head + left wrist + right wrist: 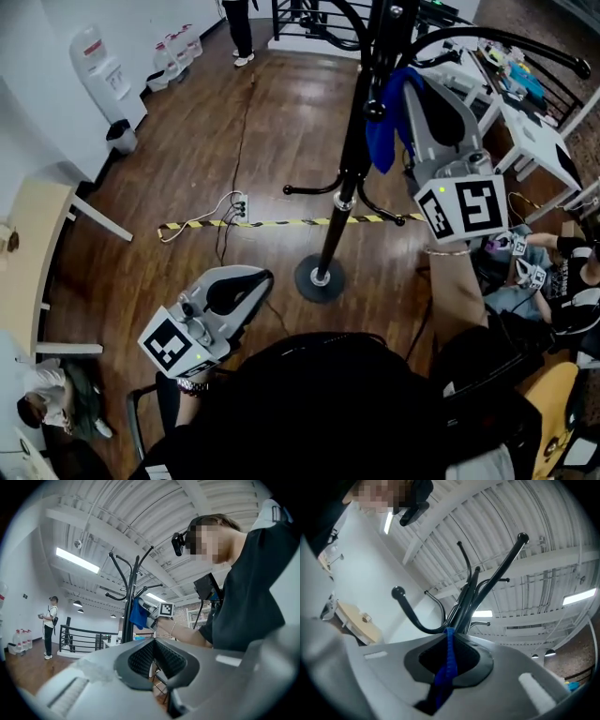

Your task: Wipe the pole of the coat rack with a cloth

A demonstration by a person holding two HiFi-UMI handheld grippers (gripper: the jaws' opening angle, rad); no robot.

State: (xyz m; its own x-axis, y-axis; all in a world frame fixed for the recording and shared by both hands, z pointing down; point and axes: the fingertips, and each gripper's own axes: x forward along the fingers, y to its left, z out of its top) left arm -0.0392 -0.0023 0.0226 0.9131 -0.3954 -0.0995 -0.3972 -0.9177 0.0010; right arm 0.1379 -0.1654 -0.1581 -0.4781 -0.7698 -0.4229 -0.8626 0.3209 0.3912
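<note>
The right gripper (405, 86) is clamped on the blue cloth (382, 131) just beside the coat rack's pole (354, 141), between curved hooks (314, 189). The left gripper (265, 278), jaws together and empty, hangs near the rack's base (320, 278).

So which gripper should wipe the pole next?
Right. The right gripper is shut on the blue cloth beside the pole; the left gripper is shut on nothing, low and away from it.

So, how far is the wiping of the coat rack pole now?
Done: the right gripper is shut on the blue cloth. In hand: the cloth is high up at the pole. Left: the lower pole down to the base; the left gripper is shut, empty, held low.
</note>
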